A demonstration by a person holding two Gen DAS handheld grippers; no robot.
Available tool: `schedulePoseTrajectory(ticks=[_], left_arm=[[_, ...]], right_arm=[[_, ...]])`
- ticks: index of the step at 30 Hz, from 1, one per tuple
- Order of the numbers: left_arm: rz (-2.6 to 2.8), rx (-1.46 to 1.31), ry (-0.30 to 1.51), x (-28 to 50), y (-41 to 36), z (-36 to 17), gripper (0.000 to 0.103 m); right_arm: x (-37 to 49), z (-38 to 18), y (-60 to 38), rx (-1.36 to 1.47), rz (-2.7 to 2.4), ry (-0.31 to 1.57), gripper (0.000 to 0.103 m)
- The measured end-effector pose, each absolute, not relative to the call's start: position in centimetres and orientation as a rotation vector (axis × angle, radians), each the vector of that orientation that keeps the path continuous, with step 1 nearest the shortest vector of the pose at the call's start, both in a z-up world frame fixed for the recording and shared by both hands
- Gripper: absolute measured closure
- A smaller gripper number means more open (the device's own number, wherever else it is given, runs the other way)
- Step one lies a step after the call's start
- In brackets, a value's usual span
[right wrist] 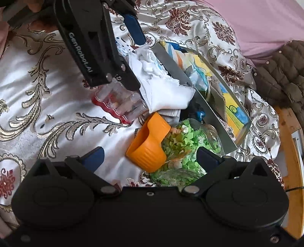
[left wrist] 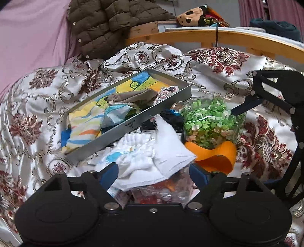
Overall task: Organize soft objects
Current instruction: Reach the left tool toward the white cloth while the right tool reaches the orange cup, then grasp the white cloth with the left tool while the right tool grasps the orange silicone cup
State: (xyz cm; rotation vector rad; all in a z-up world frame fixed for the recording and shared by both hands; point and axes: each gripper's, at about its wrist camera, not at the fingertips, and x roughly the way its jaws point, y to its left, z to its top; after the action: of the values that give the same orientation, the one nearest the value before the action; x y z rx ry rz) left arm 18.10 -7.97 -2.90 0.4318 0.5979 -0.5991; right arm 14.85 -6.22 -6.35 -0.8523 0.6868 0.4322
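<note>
Two grippers work over a bed covered by one satin bedspread [left wrist: 38,106] with maroon and gold floral print. The left gripper [left wrist: 153,171] has its jaws spread wide on either side of a heap of white cloth [left wrist: 167,150], its blue pads not touching the fabric; under the cloth lies one clear plastic container with a red scalloped base [right wrist: 115,102], which the right wrist view shows just below the left gripper's body, where the white lettering "GenRobot.AI" can be read. The right gripper [right wrist: 150,157] also has its jaws spread, one finger on the bare bedspread and the other against one clear bag of green paper bits [right wrist: 182,144]; one orange ribbed cup [right wrist: 150,144] lies on its side touching that bag. One shallow grey metal tray [left wrist: 121,127] sits tilted just beyond the white cloth; it holds one striped cloth in yellow, blue and orange [left wrist: 83,129], one grey-brown drawstring pouch [left wrist: 133,96] and a pale blue crumpled piece, over a colourful cartoon print. A small mark is stamped on the tray's near wall, too small to read. Beyond, one brown quilted jacket [left wrist: 106,20] hangs over the wooden bed rail [left wrist: 247,39], with one plush toy [left wrist: 190,17] nearby.
</note>
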Motion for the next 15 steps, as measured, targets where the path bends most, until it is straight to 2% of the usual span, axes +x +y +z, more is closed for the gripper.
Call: schedulePoseTrajectory(ticks=[5,10,13,15], left_arm=[[-0.61,0.475,0.601,18.9,-7.9,-2.8,0.026],[-0.636,0.532,0.629,19.2,-8.3,-3.5,0.038],[-0.644,0.556,0.633,19.2,-8.6,-3.8,0.043],[-0.653,0.572,0.638,19.2,-8.9,-4.0,0.05]], right_arm=[[15.1,-6.7,-6.5,-0.832,0.43,0.696,0.001],[15.3,-7.1,-6.6,-0.836,0.446,0.709,0.001],[15.4,-7.3,-6.5,-0.839,0.449,0.711,0.005],[15.6,-7.2,-6.5,-0.833,0.443,0.71,0.008]])
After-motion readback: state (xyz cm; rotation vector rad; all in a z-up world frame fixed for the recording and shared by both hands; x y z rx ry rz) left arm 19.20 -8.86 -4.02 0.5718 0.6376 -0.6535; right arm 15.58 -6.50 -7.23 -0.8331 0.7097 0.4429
